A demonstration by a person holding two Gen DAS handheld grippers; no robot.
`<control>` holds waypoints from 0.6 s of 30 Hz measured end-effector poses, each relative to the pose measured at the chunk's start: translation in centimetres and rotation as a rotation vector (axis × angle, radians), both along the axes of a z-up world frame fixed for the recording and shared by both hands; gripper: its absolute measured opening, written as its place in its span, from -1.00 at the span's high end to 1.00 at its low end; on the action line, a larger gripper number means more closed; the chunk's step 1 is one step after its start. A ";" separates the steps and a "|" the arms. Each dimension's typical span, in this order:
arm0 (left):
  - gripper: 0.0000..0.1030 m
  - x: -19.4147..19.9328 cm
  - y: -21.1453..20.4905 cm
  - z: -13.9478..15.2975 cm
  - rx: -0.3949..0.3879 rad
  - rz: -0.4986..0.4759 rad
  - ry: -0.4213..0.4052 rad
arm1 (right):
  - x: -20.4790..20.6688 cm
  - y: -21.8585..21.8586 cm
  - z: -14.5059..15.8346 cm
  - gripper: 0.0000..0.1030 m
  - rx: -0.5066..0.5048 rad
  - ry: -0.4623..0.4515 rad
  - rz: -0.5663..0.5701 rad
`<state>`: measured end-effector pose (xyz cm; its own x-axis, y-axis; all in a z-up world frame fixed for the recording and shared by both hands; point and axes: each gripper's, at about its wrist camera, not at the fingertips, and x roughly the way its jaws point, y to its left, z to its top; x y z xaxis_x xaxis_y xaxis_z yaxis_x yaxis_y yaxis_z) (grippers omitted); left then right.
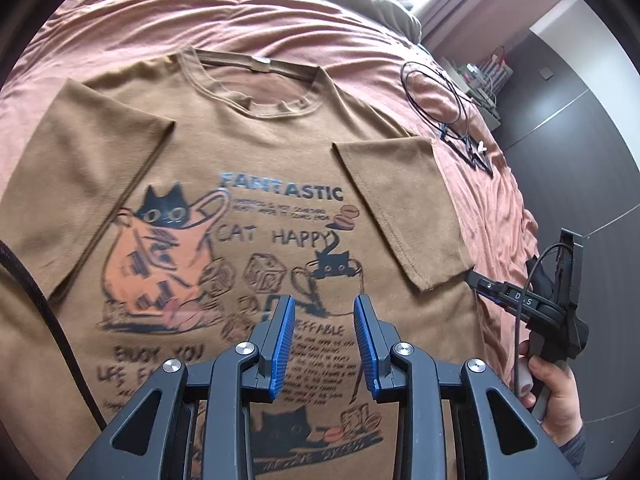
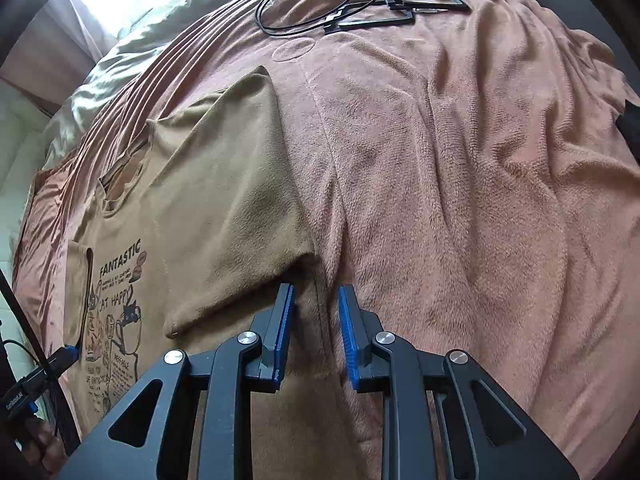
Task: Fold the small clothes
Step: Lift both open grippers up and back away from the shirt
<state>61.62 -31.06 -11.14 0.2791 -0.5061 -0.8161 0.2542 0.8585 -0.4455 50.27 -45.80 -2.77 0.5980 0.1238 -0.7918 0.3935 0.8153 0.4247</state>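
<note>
- Lying flat and face up on the bed [image 1: 340,24], a brown T-shirt [image 1: 248,152] with cat prints and the word "FANTASTIC" was spread over a pinkish-brown blanket [image 2: 460,200], its collar at the far side in the left wrist view.
- Both short sleeves were folded in over the shirt's chest.
- The left gripper [image 1: 325,330] hovered over the printed front, near the coffee-cup drawing; its blue-padded fingers [image 1: 282,340] stood apart with nothing between them, only the print visible through the gap.
- The right gripper [image 2: 316,334] sat at the shirt's side edge just below the folded right sleeve [image 2: 240,220]; its fingers [image 2: 347,336] straddled the edge seam (a narrow gap remained, and whether the pads actually pressed the cloth I could not tell).
- In the left wrist view the right gripper [image 1: 476,282] reached the same spot beside the sleeve hem, held by a hand [image 1: 556,396].
- A coiled black cable [image 2: 316,0] and flat black frames [image 2: 396,10] lay on the blanket, well apart from the shirt.
</note>
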 end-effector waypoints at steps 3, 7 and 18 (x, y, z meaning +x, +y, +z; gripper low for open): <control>0.37 -0.9 1.4 0.6 0.006 0.017 -0.006 | -1.2 0.6 0.8 0.58 0.003 -0.016 0.016; 0.37 -2.3 3.3 1.6 0.015 0.032 -0.023 | -3.0 1.1 2.1 0.52 -0.005 -0.045 0.043; -0.55 -7.2 9.4 5.1 0.030 0.088 -0.133 | -10.1 4.2 5.6 -0.71 -0.122 -0.125 0.090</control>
